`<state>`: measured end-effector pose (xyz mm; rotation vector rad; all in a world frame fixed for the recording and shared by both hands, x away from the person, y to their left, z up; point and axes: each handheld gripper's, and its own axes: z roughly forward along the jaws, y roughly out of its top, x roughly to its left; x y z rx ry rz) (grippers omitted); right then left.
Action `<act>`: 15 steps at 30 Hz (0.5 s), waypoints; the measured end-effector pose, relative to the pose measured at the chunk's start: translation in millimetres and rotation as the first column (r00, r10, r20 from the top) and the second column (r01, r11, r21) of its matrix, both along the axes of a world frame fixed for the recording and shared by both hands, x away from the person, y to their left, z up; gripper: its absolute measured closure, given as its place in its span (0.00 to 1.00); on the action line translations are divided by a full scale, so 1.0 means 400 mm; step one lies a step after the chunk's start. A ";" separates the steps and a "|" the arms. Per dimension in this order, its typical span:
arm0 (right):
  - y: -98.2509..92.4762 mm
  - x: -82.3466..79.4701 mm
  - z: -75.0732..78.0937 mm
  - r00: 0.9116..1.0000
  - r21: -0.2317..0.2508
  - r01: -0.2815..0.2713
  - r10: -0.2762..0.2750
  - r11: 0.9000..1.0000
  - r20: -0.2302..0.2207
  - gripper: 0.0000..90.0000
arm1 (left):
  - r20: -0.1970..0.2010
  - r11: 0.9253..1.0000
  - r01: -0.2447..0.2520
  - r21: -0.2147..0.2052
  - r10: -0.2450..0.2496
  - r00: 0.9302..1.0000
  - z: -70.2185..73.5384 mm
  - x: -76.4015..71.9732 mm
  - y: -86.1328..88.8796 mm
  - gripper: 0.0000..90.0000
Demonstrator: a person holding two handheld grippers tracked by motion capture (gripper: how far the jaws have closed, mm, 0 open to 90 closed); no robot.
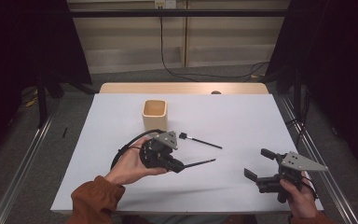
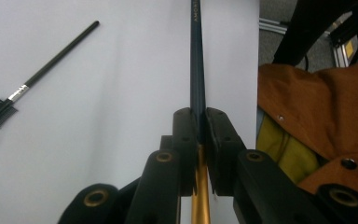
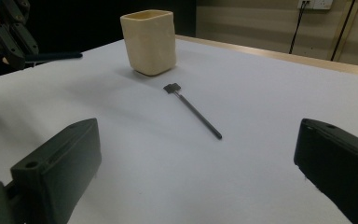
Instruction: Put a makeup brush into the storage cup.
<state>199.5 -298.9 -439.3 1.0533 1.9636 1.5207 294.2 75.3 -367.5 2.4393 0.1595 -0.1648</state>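
Nearest my camera, the left hand-held gripper (image 2: 199, 140) is clenched on a thin dark stick (image 2: 196, 65), which I take to be a makeup brush handle. Its two black jaws press on the stick from both sides. A gold part of the handle runs back between the jaws toward the lens, and the dark part runs straight out ahead of the tips over the white table (image 2: 121, 116).

From largest to smallest, I see the table first, covered in white, with a bare wooden strip along its far edge. An orange-brown sleeve (image 1: 93, 198) lies at its near edge, on the arm that carries the left hand-held gripper (image 1: 179, 165). From above, the held stick (image 1: 200, 162) points from that gripper toward the right, slightly above the surface as far as I can tell.

My right hand-held gripper (image 1: 257, 164) sits near the right front corner, jaws spread wide with nothing between them, well apart from the stick.

Beyond the left gripper stands a cream cup (image 1: 154, 113), upright. Between cup and grippers lies a second small brush (image 1: 199, 141), flat, its bristle end nearer the cup.
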 end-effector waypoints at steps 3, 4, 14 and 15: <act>0.000 0.000 0.000 1.000 -0.002 0.000 0.000 1.000 -0.002 0.00 | -0.005 1.000 0.005 0.027 -0.005 1.000 -0.001 0.000 -0.008 0.93; 0.001 0.000 0.000 1.000 -0.003 -0.005 0.005 1.000 -0.002 0.00 | -0.011 0.999 0.008 0.032 -0.008 1.000 0.000 0.001 -0.011 0.93; 0.003 0.000 -0.001 1.000 -0.007 -0.012 0.012 1.000 -0.007 0.00 | 0.036 0.992 0.025 0.120 -0.029 0.999 -0.010 0.011 -0.026 0.93; 0.003 0.000 -0.002 1.000 -0.011 -0.014 0.014 1.000 -0.007 0.00 | 0.034 0.991 0.023 0.130 -0.027 0.999 -0.012 0.012 -0.026 0.93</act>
